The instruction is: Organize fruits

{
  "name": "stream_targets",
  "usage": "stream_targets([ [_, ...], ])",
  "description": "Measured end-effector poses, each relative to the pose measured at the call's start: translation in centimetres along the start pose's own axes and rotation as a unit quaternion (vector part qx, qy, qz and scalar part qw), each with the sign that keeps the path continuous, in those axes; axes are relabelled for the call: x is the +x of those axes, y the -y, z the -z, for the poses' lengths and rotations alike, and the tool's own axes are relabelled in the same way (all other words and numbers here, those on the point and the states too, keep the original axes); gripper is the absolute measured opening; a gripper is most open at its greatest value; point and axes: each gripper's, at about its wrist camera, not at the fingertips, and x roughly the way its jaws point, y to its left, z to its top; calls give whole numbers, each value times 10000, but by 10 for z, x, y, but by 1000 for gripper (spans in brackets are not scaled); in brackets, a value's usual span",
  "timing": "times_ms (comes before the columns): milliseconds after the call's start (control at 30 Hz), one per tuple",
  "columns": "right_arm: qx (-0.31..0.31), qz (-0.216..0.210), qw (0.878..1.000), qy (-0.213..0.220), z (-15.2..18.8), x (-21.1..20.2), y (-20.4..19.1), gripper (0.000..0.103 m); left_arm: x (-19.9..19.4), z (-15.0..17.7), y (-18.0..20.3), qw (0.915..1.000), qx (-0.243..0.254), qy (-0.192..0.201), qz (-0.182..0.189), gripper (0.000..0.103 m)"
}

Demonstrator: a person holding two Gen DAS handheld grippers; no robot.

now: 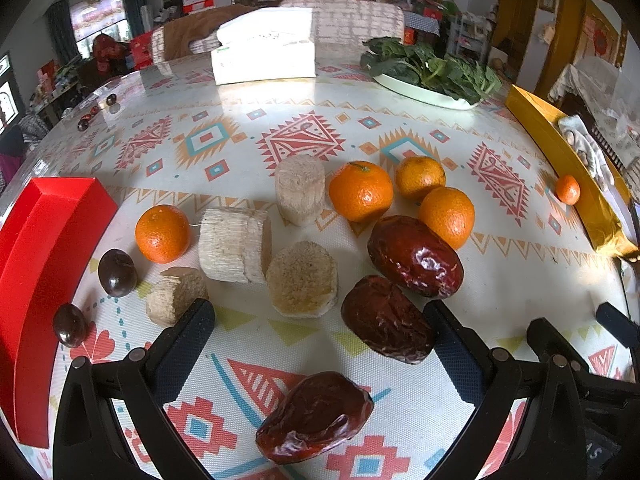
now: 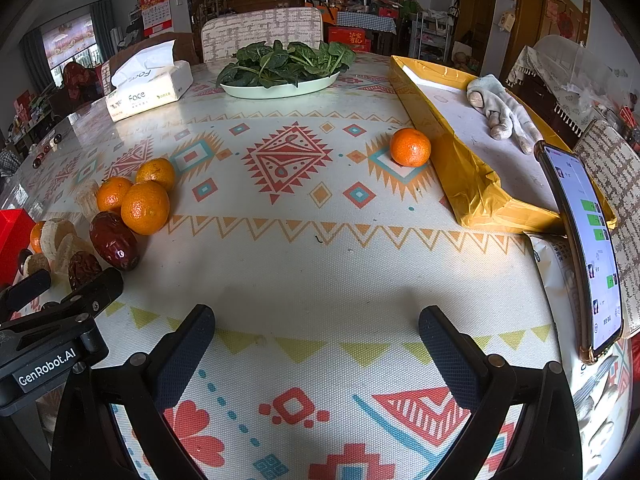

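Observation:
In the left wrist view, several tangerines lie on the patterned table; three cluster (image 1: 361,191) at centre and one (image 1: 162,233) sits left. Three red dates lie close by: one (image 1: 415,255), one (image 1: 387,319) by the right finger, and one (image 1: 314,416) between the fingers. Beige puffed cakes (image 1: 234,251) and two dark round fruits (image 1: 117,272) lie left. My left gripper (image 1: 318,318) is open and empty over the dates. My right gripper (image 2: 316,328) is open and empty above bare cloth. A lone tangerine (image 2: 410,147) sits by the yellow tray (image 2: 472,184).
A red box (image 1: 44,240) stands at the left table edge. A plate of greens (image 2: 280,88) and a tissue pack (image 2: 148,92) sit at the back. A phone (image 2: 584,240) stands upright at the right. A cloth glove (image 2: 500,112) lies in the yellow tray.

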Motion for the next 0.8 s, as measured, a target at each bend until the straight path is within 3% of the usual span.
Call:
stream_targets([
  [567, -182, -132, 9997, -120, 1, 1, 0, 103, -5, 7, -2, 9993, 241, -152, 222, 103],
  [667, -228, -172, 9994, -168, -1, 1, 2, 103, -22, 13, -15, 9992, 128, 60, 363, 103],
  [800, -251, -185, 9992, -250, -3, 2, 2, 103, -65, 19, -41, 9960, 47, 828, 341, 103],
])
